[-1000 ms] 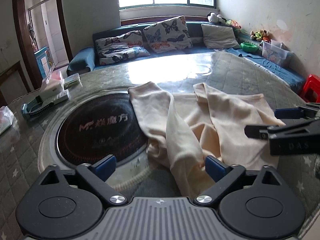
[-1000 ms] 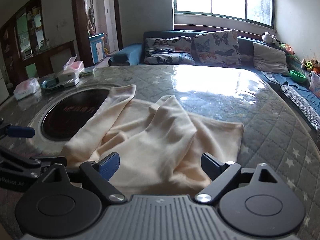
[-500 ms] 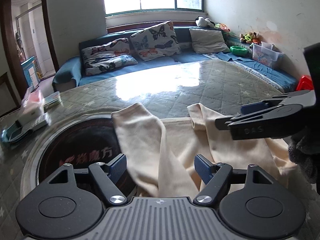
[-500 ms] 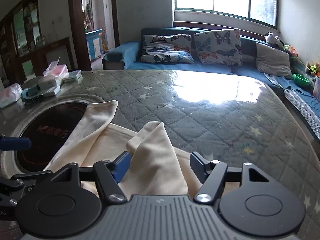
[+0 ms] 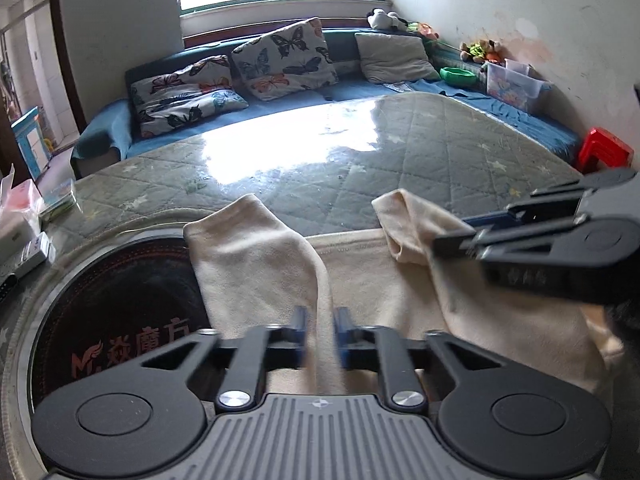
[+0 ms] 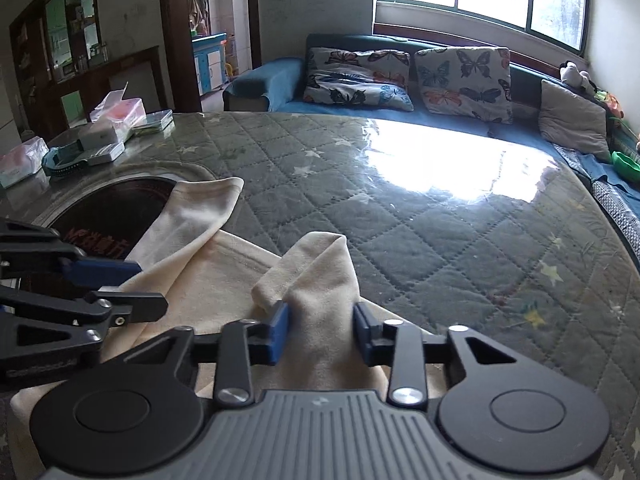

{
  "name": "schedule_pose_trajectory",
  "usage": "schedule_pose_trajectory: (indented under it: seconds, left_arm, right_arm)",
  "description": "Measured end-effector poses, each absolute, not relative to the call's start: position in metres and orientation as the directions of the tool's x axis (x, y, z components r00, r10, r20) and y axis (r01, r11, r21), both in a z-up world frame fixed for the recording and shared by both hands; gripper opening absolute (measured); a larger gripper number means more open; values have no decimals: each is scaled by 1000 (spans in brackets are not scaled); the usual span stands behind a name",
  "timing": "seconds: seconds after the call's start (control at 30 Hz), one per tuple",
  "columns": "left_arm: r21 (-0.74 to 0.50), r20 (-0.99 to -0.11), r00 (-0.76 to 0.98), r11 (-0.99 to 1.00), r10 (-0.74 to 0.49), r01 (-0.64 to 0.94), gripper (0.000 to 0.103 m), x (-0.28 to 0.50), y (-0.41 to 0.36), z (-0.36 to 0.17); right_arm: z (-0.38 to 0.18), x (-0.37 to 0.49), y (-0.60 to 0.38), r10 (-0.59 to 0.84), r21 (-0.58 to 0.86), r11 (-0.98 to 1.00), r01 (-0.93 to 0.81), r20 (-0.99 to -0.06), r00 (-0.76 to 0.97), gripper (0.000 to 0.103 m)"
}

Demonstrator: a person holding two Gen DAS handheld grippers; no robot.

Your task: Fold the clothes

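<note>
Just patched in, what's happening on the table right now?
A person is folding a cream garment spread on the quilted table, a handheld gripper in each hand. The left gripper has just been closing and now pinches a ridge of the left sleeve. The right gripper has just been closing on the bunched right sleeve. Both sleeves are gripped, but the fold has not been made yet.

Cream garment [image 5: 400, 304]; grey-green quilted desk [image 6: 420, 240] cover with star print; black round inset [image 5: 120, 304], red lettering; blue sofa [image 6: 280, 80]; white butterfly-print pillows [image 5: 286, 58]; red stool [image 5: 606, 152].
</note>
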State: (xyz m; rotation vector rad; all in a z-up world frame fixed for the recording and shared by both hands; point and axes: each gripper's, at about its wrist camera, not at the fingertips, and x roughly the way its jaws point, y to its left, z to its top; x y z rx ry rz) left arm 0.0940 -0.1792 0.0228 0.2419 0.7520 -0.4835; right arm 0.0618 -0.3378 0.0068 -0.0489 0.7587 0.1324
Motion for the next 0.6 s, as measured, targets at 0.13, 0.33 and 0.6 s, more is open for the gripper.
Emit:
schedule_pose_trajectory:
  seconds: [0.13,0.33,0.6]
  left_arm:
    - [45,-671,664,875,-331,481,5,83,-168,28]
    - [21,-630,720,920,-292,392,3,67,-131,42]
    - [-18,-574,779,955,-251,295,3,26,-78,57]
  right_arm:
    - [15,52,-343,82,1,994,-109,-664,743,6]
    - [38,13,-366,31,21,1000,-23,-586,809,4]
    - [57,-35,-391,-17,22,999,35,-554,832,3]
